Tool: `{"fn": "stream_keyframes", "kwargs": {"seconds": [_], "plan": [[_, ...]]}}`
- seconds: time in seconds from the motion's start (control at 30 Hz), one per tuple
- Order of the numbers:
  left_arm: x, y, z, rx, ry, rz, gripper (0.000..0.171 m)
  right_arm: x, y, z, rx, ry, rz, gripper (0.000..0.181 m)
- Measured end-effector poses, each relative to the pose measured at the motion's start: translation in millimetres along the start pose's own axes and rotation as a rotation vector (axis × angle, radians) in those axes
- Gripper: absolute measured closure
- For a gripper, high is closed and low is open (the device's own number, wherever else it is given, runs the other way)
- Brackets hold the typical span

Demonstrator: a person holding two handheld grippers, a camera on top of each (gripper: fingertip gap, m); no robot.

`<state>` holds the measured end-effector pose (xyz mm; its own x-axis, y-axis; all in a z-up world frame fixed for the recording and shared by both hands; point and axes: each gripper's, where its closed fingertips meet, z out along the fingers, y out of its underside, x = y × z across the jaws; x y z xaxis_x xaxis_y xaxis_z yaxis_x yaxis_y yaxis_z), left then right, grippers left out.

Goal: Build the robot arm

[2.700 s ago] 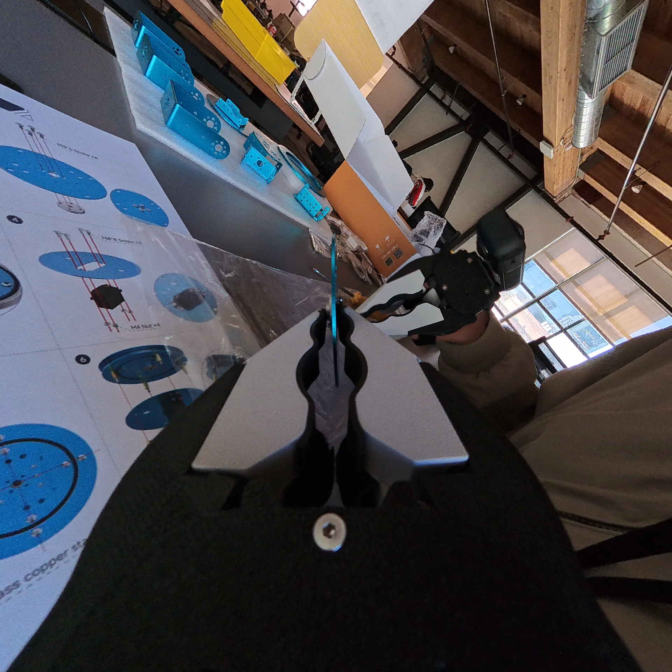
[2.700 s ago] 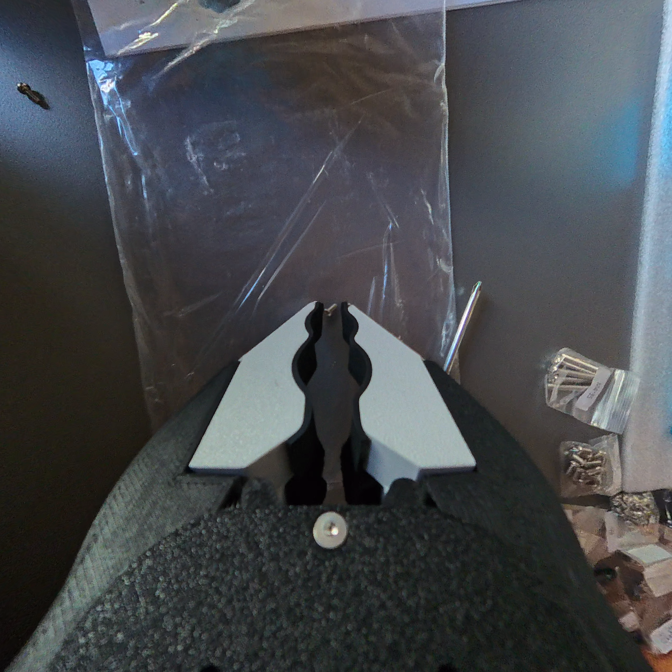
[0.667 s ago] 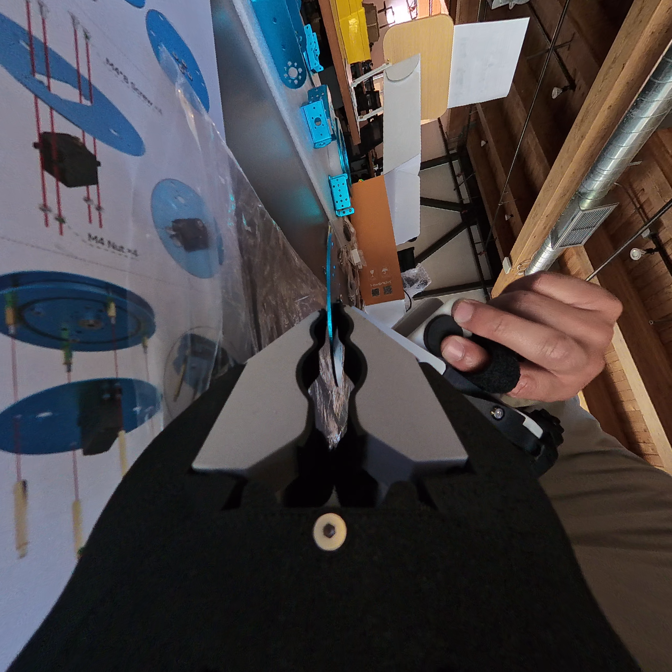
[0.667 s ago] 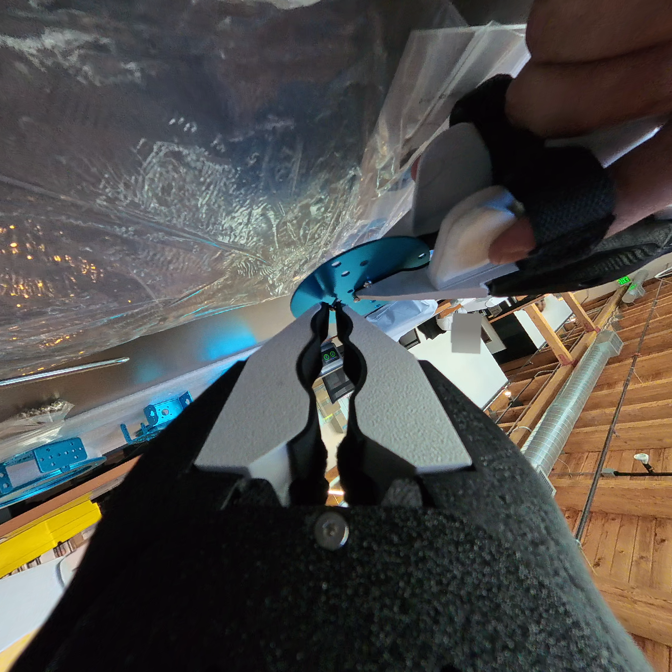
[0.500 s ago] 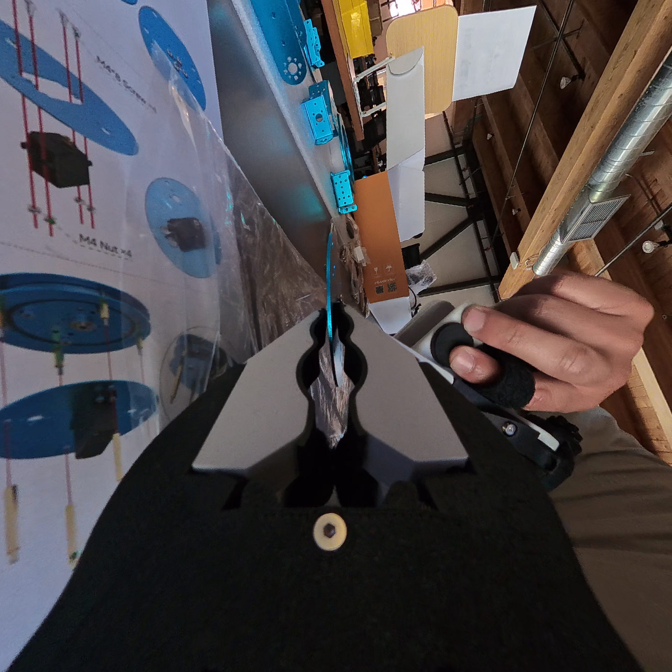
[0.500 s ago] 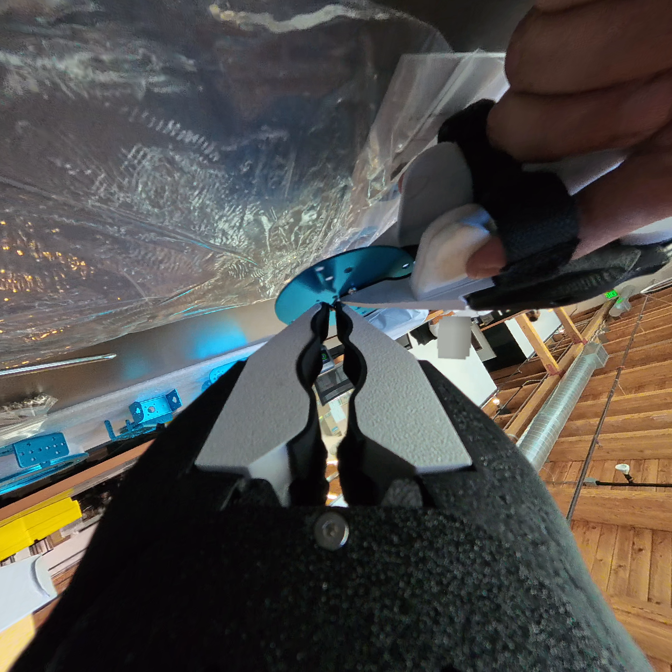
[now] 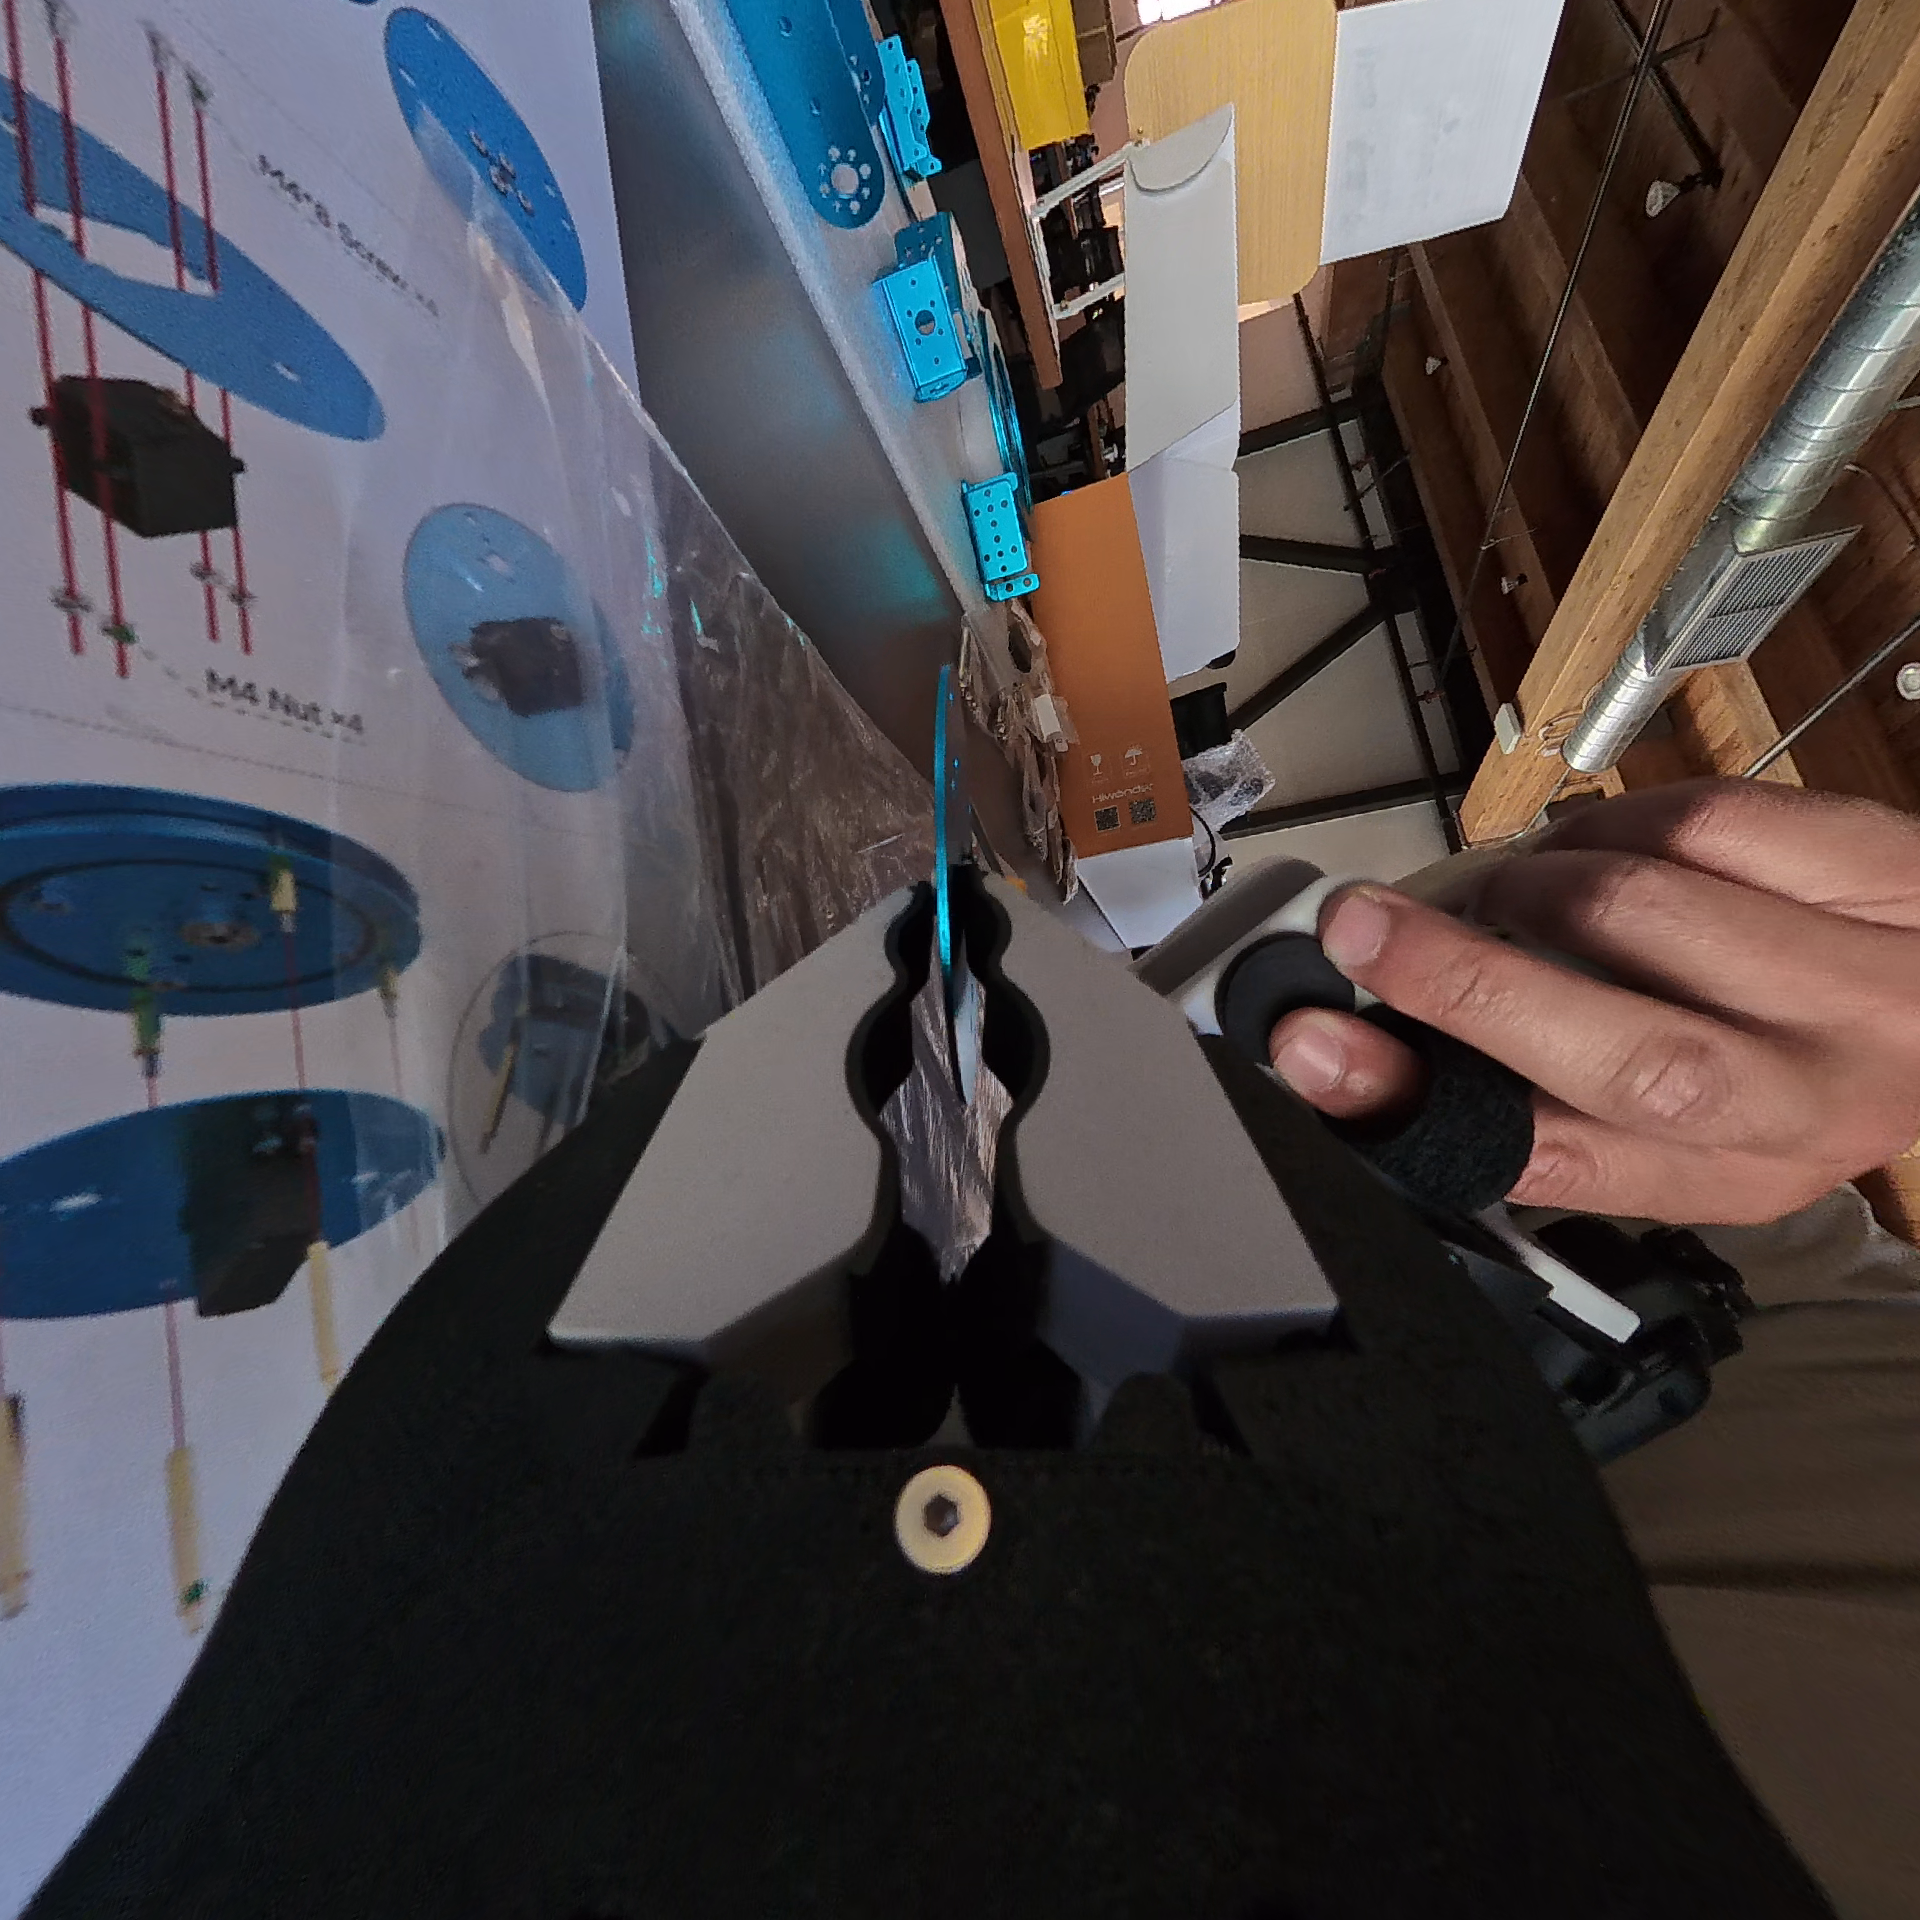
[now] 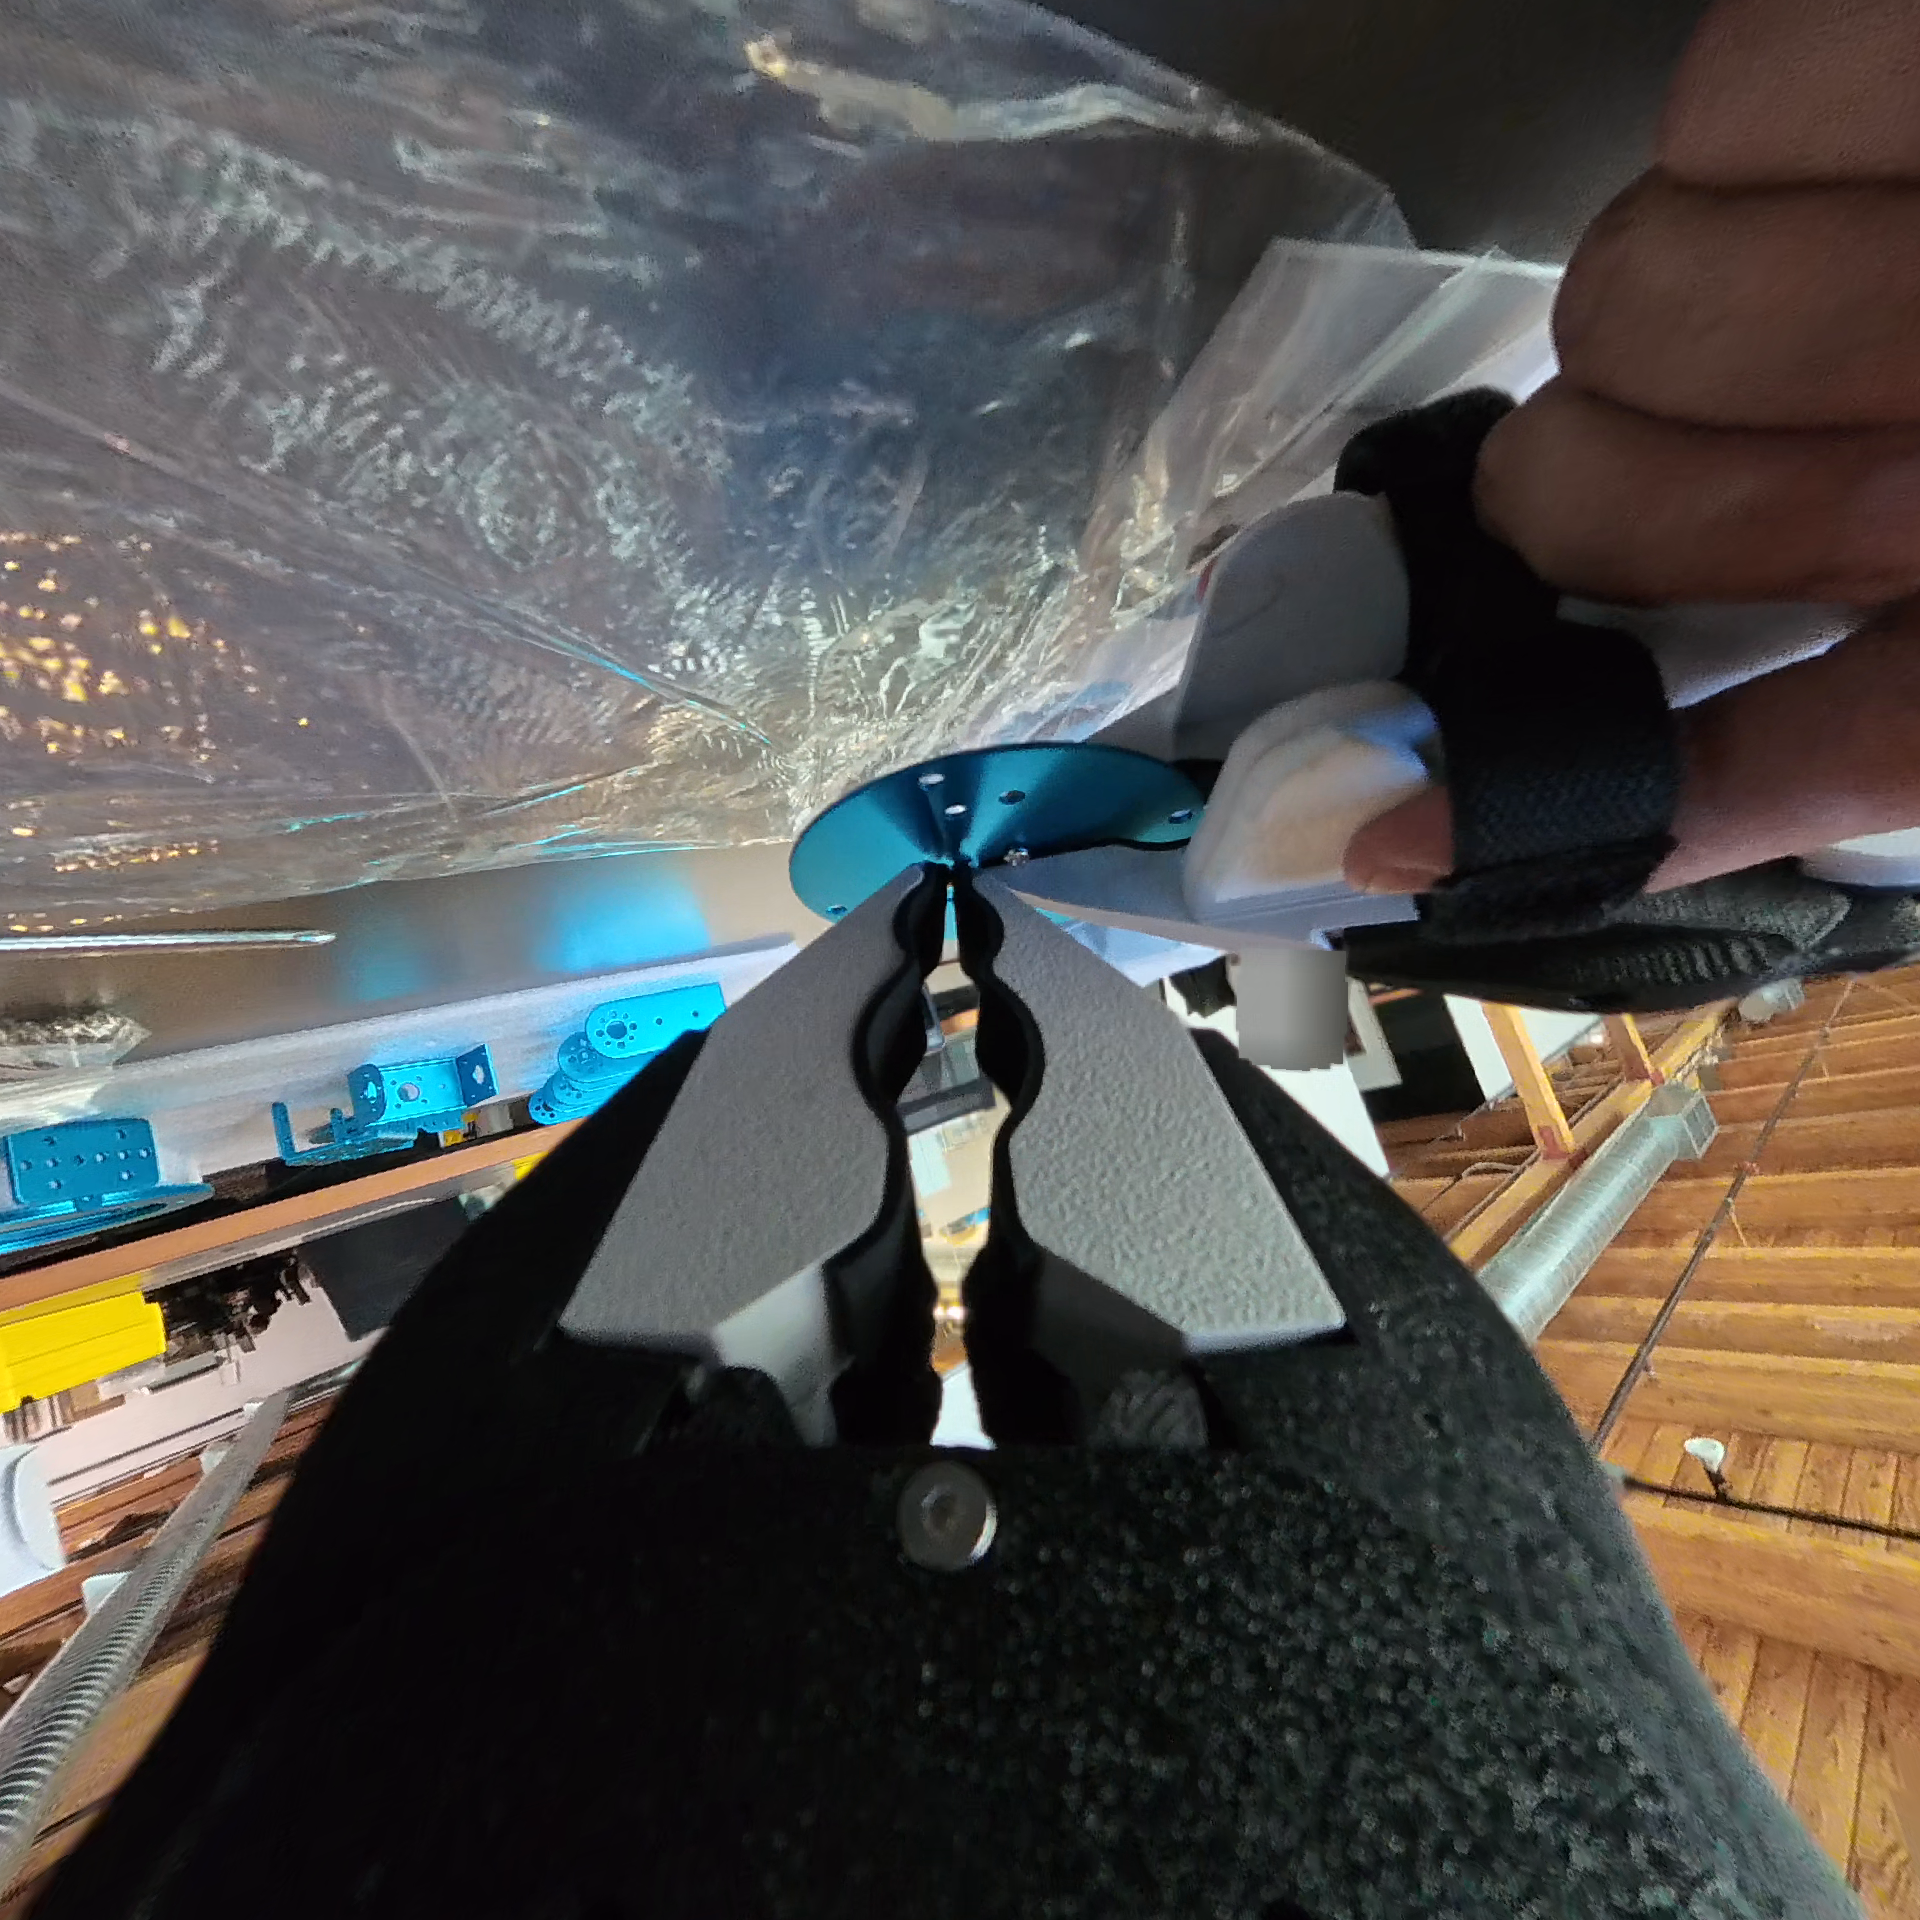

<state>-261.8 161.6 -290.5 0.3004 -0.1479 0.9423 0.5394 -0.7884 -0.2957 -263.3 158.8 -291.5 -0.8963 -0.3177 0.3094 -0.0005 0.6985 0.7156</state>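
Your left tool (image 7: 951, 914) is clamped on the blue disc (image 7: 943, 790) edge-on, above the bench (image 7: 769, 416). Your right tool (image 8: 940, 883), tips nearly closed, seems to pinch a tiny screw there; it may slip out.

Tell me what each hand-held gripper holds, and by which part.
Left hand-held gripper: blue round plate, pinched by its edge. Right hand-held gripper: tips closed at the plate's centre; contents too small to tell.

Grey table (image 7: 748, 416), instruction sheet (image 7: 260, 644), clear bag (image 8: 520, 468), blue brackets (image 7: 925, 322)
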Motion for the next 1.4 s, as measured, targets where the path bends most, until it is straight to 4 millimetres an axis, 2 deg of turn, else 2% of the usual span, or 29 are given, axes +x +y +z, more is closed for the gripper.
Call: {"fn": "stream_keyframes", "kwargs": {"seconds": [0.17,0.27,0.37,0.43,0.5,0.57,0.6,0.67,0.7,0.77,0.87,1.03,1.07,1.1,1.3,1.4], "plan": [[1.7,1.1,0.7,-0.003,0.006,0.013,0.166,0.0,1.2,-2.1,0.031,-0.029,-0.004,0.181],[2.1,-1.0,-1.2,0.009,0.008,0.020,0.166,-1.9,-1.6,-5.0,0.106,-0.082,0.130,0.180],[6.2,-7.1,-5.1,0.048,0.025,0.059,0.166,-0.5,-1.1,-9.7,0.294,-0.171,0.500,0.181],[13.2,-13.7,-9.2,0.091,0.065,0.088,0.166,-1.7,-1.4,-16.6,0.495,-0.348,0.888,0.181],[15.3,-19.1,-13.7,0.128,0.078,0.102,0.166,11.8,2.0,-32.8,0.781,-0.506,1.301,0.181],[18.3,-20.7,-16.0,0.144,0.098,0.112,0.166,32.9,24.9,-44.4,1.064,-0.565,1.742,0.181],[18.5,-21.6,-17.0,0.154,0.096,0.117,0.166,34.6,34.8,-44.7,1.155,-0.623,1.925,0.181],[19.5,-22.2,-17.9,0.167,0.090,0.140,0.166,31.2,40.5,-44.4,1.296,-0.811,2.224,0.181],[19.9,-20.9,-17.1,0.161,0.087,0.150,0.166,29.3,41.9,-42.3,1.345,-0.805,2.303,0.181],[21.2,-18.3,-14.9,0.150,0.088,0.159,0.166,21.5,35.7,-34.3,1.327,-0.736,2.383,0.181],[21.4,-16.9,-13.7,0.134,0.104,0.133,0.166,21.1,32.3,-33.5,1.427,-0.687,2.506,0.181],[19.8,-15.2,-11.7,0.129,0.074,0.164,0.166,16.8,30.9,-27.9,1.438,-0.658,2.709,0.181],[19.7,-14.2,-11.0,0.128,0.064,0.178,0.166,16.4,27.1,-26.8,-1.407,0.667,-2.726,0.181],[19.9,-13.0,-10.4,0.126,0.059,0.187,0.166,17.2,24.4,-26.3,1.388,-0.655,2.740,0.181],[19.1,-10.4,-10.0,0.110,0.073,0.145,0.166,15.8,9.2,-17.3,1.241,-0.629,2.781,0.181],[18.7,-10.5,-9.4,0.105,0.077,0.133,0.166,13.4,11.8,-15.3,1.197,-0.606,2.797,0.181]]}}
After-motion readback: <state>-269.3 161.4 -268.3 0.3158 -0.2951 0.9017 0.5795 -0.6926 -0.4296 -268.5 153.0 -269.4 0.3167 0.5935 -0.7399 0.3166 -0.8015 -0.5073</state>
